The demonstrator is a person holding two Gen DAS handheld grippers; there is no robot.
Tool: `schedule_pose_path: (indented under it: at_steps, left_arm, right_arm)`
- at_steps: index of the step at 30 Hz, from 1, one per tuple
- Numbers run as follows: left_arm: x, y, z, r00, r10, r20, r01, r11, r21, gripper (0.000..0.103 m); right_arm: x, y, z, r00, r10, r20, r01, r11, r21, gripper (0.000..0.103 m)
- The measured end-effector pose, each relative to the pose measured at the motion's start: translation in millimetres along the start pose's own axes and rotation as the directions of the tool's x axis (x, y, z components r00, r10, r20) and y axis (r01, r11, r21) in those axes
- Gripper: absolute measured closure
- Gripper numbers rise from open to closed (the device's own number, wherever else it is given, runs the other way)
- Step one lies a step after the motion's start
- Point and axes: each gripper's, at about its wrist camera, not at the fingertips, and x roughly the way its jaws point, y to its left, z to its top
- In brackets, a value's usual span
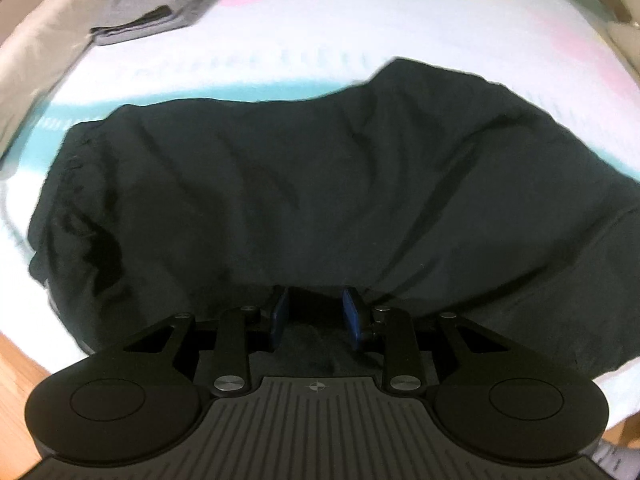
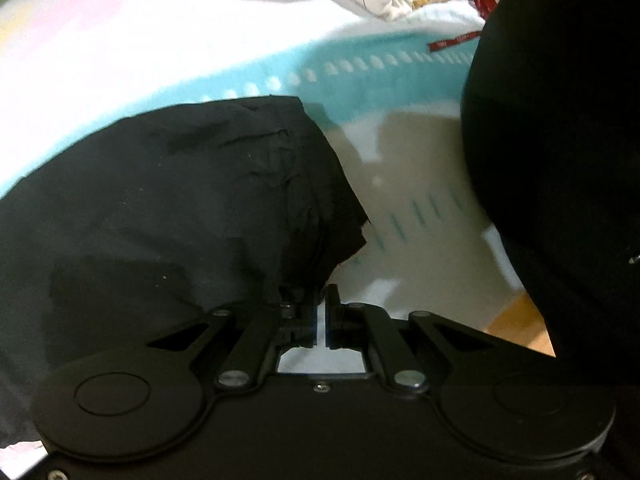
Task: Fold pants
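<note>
While both grippers pinch cloth, black pants (image 1: 320, 184) drape over the bed (image 1: 360, 20).

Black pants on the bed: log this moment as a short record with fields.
garment: black pants, spread rumpled on the bed sheet
left gripper: jaws apart, dark fabric between and over the tips; grip unclear
right gripper: shut at the pants' edge
nearby: folded grey garment at the far left
fold: not finished
</note>
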Motion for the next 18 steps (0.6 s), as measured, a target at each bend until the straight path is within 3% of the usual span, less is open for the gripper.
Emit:
schedule_pose_path:
  at_steps: [1, 2, 5, 8, 10, 12, 15, 18]
  left_arm:
    - [-4, 3, 1, 1.000, -0.016, 0.013, 0.016, 1.000, -0.021, 0.074]
    - [-9, 7, 2, 0.999, -0.032, 0.030, 0.033, 0.999, -0.042, 0.074]
    - [-26, 25, 11, 0.994, -0.044, 0.100, 0.056, 0.991, -0.125, 0.074]
    - [-32, 44, 20, 0.990, 0.036, 0.139, -0.007, 0.979, -0.204, 0.074]
    - [-30, 59, 25, 0.986, 0.097, 0.138, -0.060, 0.966, -0.253, 0.074]
    - [-24, 79, 26, 0.982, 0.147, 0.117, -0.104, 0.944, -0.313, 0.074]
    - [-14, 106, 25, 0.982, 0.172, 0.073, -0.133, 0.917, -0.377, 0.074]
    - [0, 124, 21, 0.986, 0.163, 0.025, -0.137, 0.897, -0.421, 0.074]
  right_arm:
    - [-2, -1, 0, 1.000, -0.005, 0.004, 0.005, 1.000, 0.012, 0.095]
    - [-7, -2, 0, 1.000, -0.012, 0.022, 0.011, 1.000, 0.023, 0.087]
    - [-38, 1, -1, 0.990, -0.048, 0.130, 0.044, 0.998, 0.034, 0.051]
    - [-80, 11, -6, 0.955, -0.020, 0.296, 0.012, 1.000, 0.028, 0.047]
    - [-103, 28, -9, 0.921, 0.068, 0.383, -0.061, 0.998, -0.030, 0.047]
    - [-118, 52, -11, 0.888, 0.211, 0.408, -0.170, 0.976, -0.136, 0.047]
    - [-135, 102, -16, 0.818, 0.437, 0.373, -0.328, 0.888, -0.321, 0.048]
    - [-152, 164, -24, 0.740, 0.603, 0.300, -0.413, 0.758, -0.504, 0.048]
